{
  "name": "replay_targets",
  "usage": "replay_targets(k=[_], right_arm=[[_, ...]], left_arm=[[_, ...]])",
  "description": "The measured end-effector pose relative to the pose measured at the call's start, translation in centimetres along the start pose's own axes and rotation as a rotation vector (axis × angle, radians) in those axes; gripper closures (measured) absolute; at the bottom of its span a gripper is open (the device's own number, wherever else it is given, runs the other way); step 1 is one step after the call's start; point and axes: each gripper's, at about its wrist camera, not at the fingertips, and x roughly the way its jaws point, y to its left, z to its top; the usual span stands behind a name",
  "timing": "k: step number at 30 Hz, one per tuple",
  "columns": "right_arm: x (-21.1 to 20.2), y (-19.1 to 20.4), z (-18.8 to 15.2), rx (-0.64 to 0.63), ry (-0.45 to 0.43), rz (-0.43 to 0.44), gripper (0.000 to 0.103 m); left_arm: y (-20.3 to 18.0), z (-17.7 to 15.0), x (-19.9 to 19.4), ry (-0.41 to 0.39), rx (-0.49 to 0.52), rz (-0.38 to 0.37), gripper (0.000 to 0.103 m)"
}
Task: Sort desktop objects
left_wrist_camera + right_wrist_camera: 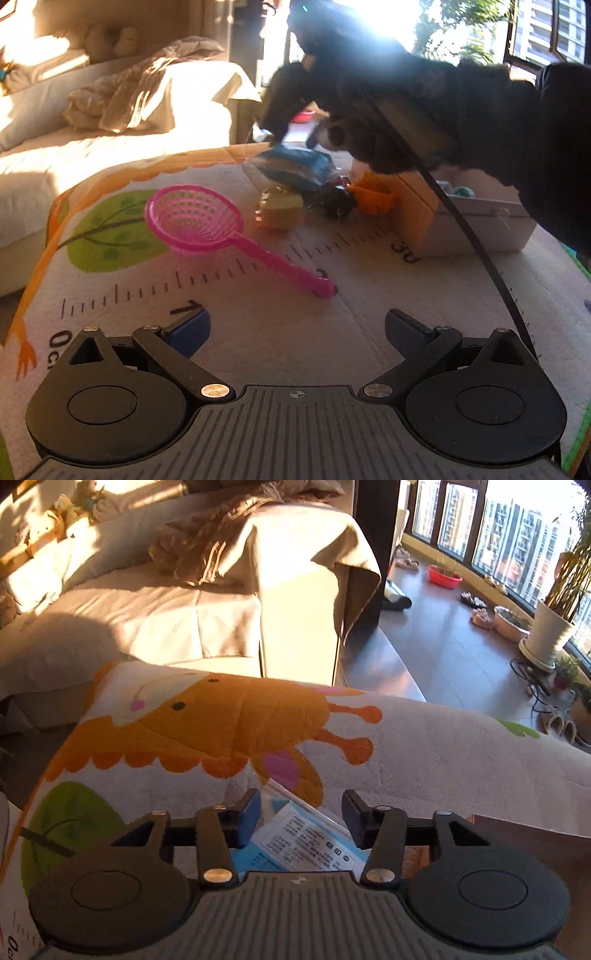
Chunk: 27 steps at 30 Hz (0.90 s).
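Left wrist view: the left claw (297,328) is spread wide with nothing in it, above the printed mat (258,325) on the surface. One pink strainer (192,219) lies at 11 o'clock; one yellow toy (280,208), one blue packet (295,168), one orange piece (373,195) and one white box (476,225) sit from 12 to 2 o'clock.

Right wrist view: the right claw (301,818) is half open straddling that blue packet (306,843), not clamping it.
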Motion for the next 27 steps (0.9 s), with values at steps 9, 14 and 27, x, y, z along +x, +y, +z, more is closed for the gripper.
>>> replay_targets(k=[9,14,27], right_arm=[[-3.8,0.2,-5.9,0.05,0.192,0.281,0.059],[-8.4,-0.4,-9.4,-0.01,0.213,0.403,0.056],[-18.4,-5.6,-19.0,-0.071,-0.157,0.17,0.067]], left_arm=[[0.4,-0.1,-0.5,0.008,-0.049,-0.09,0.0],[-1.7,-0.7,-1.3,0.01,0.028,-0.146,0.0],[-2.8,-0.2,-0.9,0.032,0.022,-0.057,0.0]])
